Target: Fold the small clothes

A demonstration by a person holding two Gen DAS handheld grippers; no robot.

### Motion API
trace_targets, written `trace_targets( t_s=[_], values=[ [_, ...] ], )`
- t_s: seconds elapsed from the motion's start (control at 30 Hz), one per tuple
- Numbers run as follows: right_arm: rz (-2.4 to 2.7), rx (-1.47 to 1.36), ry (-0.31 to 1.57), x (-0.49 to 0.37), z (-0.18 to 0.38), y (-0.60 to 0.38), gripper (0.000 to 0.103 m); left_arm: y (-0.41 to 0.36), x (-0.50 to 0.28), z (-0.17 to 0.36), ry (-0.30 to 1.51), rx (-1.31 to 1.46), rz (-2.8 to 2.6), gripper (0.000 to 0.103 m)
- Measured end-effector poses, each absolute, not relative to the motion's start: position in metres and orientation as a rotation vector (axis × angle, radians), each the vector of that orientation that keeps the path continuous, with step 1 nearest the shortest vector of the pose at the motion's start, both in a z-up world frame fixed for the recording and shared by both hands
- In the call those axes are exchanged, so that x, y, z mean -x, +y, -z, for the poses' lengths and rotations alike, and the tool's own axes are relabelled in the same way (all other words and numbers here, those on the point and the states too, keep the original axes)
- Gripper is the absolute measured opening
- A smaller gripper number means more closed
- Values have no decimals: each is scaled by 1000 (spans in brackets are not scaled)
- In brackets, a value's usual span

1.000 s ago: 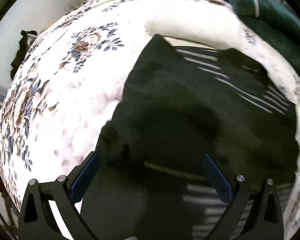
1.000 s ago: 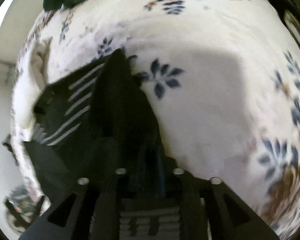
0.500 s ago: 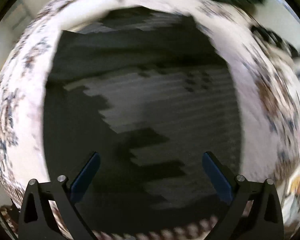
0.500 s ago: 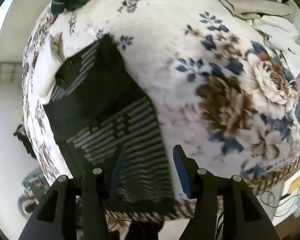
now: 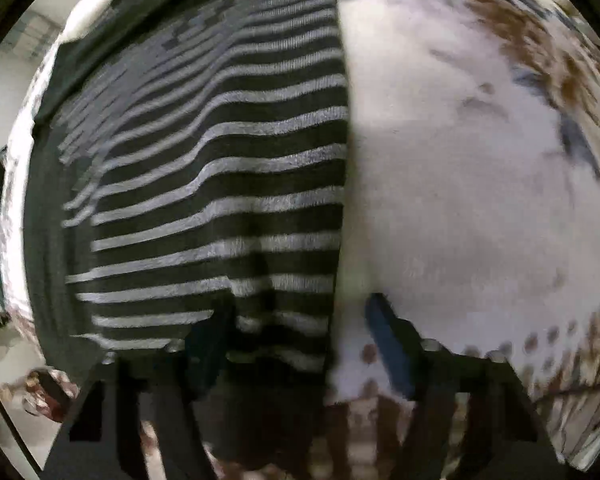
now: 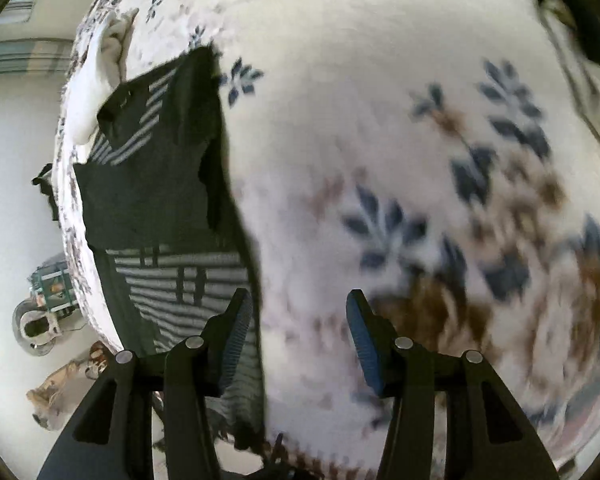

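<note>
A black garment with grey stripes [image 5: 220,168] lies spread on the floral bed cover [image 5: 460,160]. My left gripper [image 5: 296,340] points down at the garment's lower right edge. Its jaws are closing, with one finger [image 5: 210,344] over the stripes, the other over the cover, and the edge between them, not pinched. In the right wrist view the garment [image 6: 160,184] lies to the left, its black upper part folded over the stripes. My right gripper [image 6: 298,332] stands open over the cover, its left finger [image 6: 236,332] beside the garment's edge, holding nothing.
A white cloth [image 6: 100,64] lies beyond the garment's far end. Dark clothing [image 6: 572,8] sits at the bed's far right. The bed's near edge runs just below both grippers. Clutter [image 6: 48,288] stands on the floor to the left.
My left gripper swept across the garment to its lower right edge and its jaws narrowed. My right gripper let go of the black fabric, opened and shifted onto the cover beside the garment.
</note>
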State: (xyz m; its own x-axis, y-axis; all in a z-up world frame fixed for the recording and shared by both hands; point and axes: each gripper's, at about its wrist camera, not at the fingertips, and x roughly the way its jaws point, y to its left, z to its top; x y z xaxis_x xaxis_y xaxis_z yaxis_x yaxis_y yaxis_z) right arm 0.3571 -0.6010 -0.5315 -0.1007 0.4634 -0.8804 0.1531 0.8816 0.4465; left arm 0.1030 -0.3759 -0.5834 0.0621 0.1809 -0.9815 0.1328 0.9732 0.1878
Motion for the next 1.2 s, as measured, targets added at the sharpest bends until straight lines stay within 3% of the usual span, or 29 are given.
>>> trace_targets(
  t_s=[0.03,0.1,0.2,0.5,0.53,0.57,0.6,0.7,0.83,0.93,1.03,1.13,1.17,1.2],
  values=[
    [-293,-494,1661,-368,537,-602,52,-374,-104,581,1491,-223,-42,52],
    [-340,-547,1637,-399,551,-600,51,-373,-102,572,1447,-210,-53,24],
    [-394,-620,1606,-449,571,-589,52,-373,-98,560,1417,-236,-48,12],
    [-499,-742,1637,-562,637,-510,52,-371,-98,532,1397,-206,-52,8],
    [-511,-755,1640,-565,640,-505,49,-373,-97,533,1404,-196,-46,7],
    [-522,-748,1624,-568,639,-498,13,-381,-96,537,1410,-187,-45,7],
    [-525,-719,1600,-567,636,-492,8,-383,-96,536,1410,-179,-43,7],
    [-470,-520,1562,-567,619,-480,7,-399,-93,534,1408,-171,-27,7],
    [-406,-478,1551,-579,614,-489,6,-402,-89,545,1429,-144,-43,7],
    [-404,-450,1617,-580,631,-482,7,-387,-89,540,1443,-84,-93,13],
    [-439,-418,1674,-581,625,-476,18,-372,-75,520,1449,24,-145,13],
    [-477,-377,1700,-569,612,-481,47,-369,-49,499,1424,89,-156,40],
    [-492,-384,1708,-562,608,-487,53,-370,-42,497,1422,97,-148,56],
    [-493,-390,1715,-556,605,-494,54,-372,-37,498,1426,85,-141,66]
  ],
)
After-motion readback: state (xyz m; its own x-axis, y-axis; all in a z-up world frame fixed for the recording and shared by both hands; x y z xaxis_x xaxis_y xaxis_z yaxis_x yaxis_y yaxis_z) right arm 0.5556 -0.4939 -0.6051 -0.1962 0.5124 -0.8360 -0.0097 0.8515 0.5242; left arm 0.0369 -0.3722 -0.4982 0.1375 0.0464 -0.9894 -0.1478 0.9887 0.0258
